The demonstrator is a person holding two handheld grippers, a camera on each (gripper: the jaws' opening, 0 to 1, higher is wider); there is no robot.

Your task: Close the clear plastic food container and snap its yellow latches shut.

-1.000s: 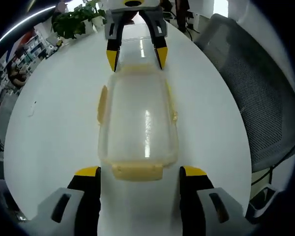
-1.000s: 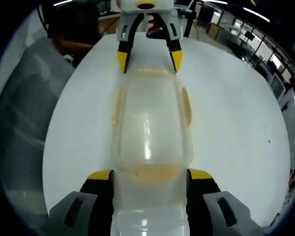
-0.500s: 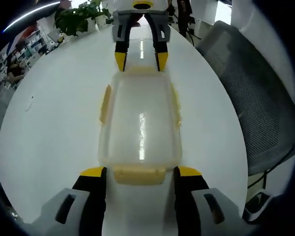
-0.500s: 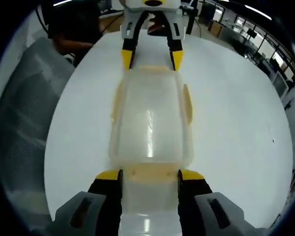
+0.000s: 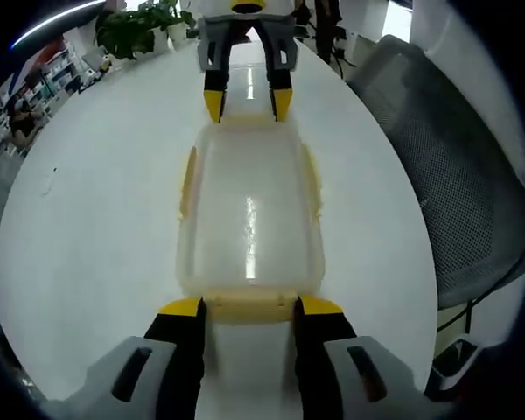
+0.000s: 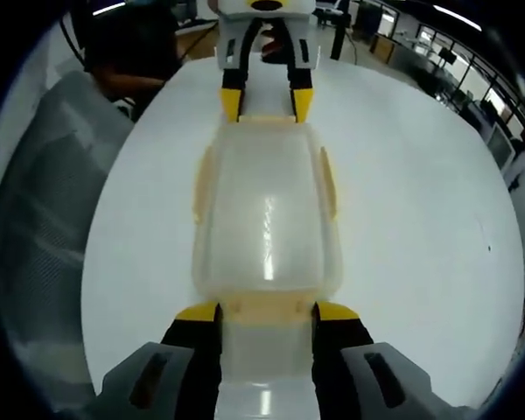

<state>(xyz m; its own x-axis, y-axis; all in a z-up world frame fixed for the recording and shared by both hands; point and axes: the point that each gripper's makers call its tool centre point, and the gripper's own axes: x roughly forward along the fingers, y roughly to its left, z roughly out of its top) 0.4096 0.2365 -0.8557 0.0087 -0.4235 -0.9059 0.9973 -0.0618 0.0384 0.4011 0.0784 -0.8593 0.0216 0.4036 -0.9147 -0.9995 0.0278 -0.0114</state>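
**Lid on, end latches under your jaws**

While you faced the two grippers at each other across the counter (image 5: 87, 201), the clear plastic food container (image 5: 249, 214) lay flat between them with its lid already seated on the box. That part of the job looked done. What remained was the snapping, as far as I could judge.

In the left gripper view, your left gripper (image 5: 248, 308) had its jaws fairly narrow, one at each end of the near yellow latch (image 5: 249, 306); whether they touched it or actually gripped it I could not tell. In the right gripper view, your right gripper (image 6: 264, 313) stood the same way at the opposite end latch (image 6: 264, 306), its jaws similarly narrow and flanking that flap, again with contact unclear. Each gripper appeared beyond the far end of the container in the other's view.

The two long-side latches, one outboard of each jaw line in the left gripper view, at (image 5: 187, 182) and (image 5: 313, 184), seemed to stand slightly away from the wall, so I judged them not yet snapped; the end pair I could not confirm either way.

Counted: one container, one lid, four yellow latches, two grippers. A mesh chair (image 5: 455, 175) sat beside the counter, well outside your jaws.
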